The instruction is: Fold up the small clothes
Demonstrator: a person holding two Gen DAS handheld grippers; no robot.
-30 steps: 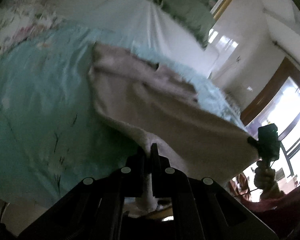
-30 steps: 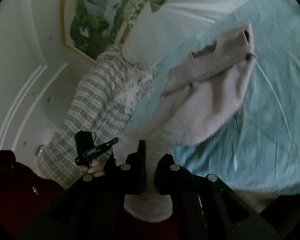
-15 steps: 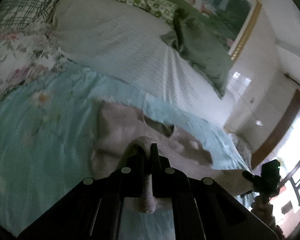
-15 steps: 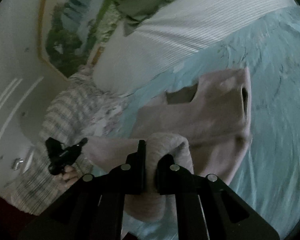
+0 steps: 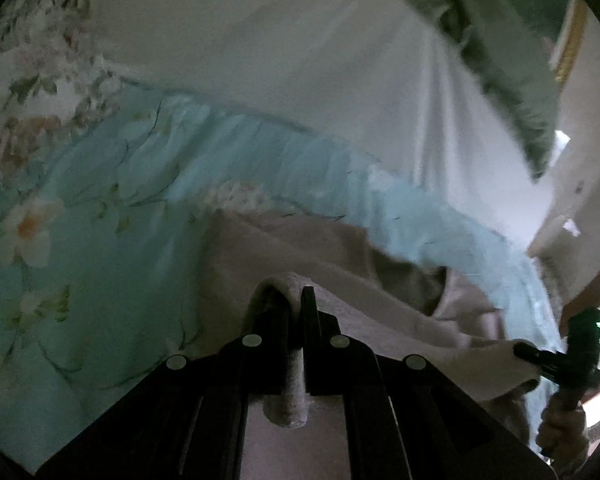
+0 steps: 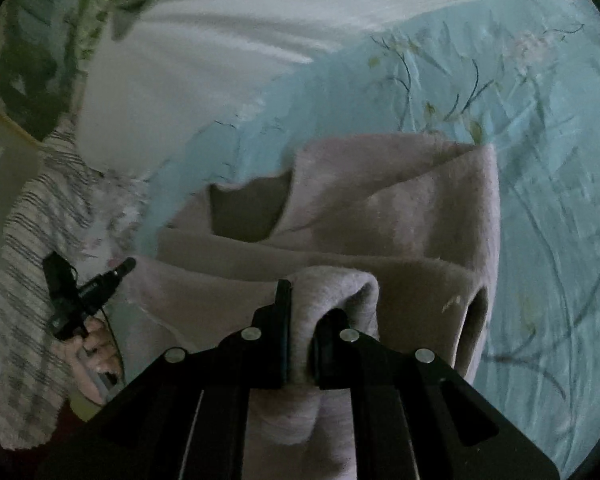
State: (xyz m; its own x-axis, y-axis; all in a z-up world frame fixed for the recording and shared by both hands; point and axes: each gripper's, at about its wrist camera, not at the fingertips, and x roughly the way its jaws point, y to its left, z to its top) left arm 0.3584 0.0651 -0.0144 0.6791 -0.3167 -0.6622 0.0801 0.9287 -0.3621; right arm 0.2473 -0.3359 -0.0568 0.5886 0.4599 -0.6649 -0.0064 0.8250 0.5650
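A pale pink fleecy garment (image 5: 324,248) (image 6: 400,208) lies on a light blue floral bedspread (image 5: 100,200) (image 6: 540,120). Its near edge is lifted and doubled over towards the far part. My left gripper (image 5: 294,300) is shut on a bunched corner of that edge. My right gripper (image 6: 308,304) is shut on the other corner, a thick roll of fabric between its fingers. Each gripper shows in the other's view, the right gripper (image 5: 540,356) at the right edge and the left gripper (image 6: 116,272) at the left, with the pink edge stretched between them.
A white striped pillow or sheet (image 5: 300,60) (image 6: 260,32) lies beyond the bedspread, with a green cushion (image 5: 512,48) on it. A checked blanket (image 6: 32,240) and a flowered cloth (image 5: 40,72) sit at the bed's side. A framed picture (image 6: 28,60) hangs on the wall.
Both grippers have carried the garment's near edge forward over its far part, towards the pillows. The garment lay stretched out and half hanging before; now it is doubled over.
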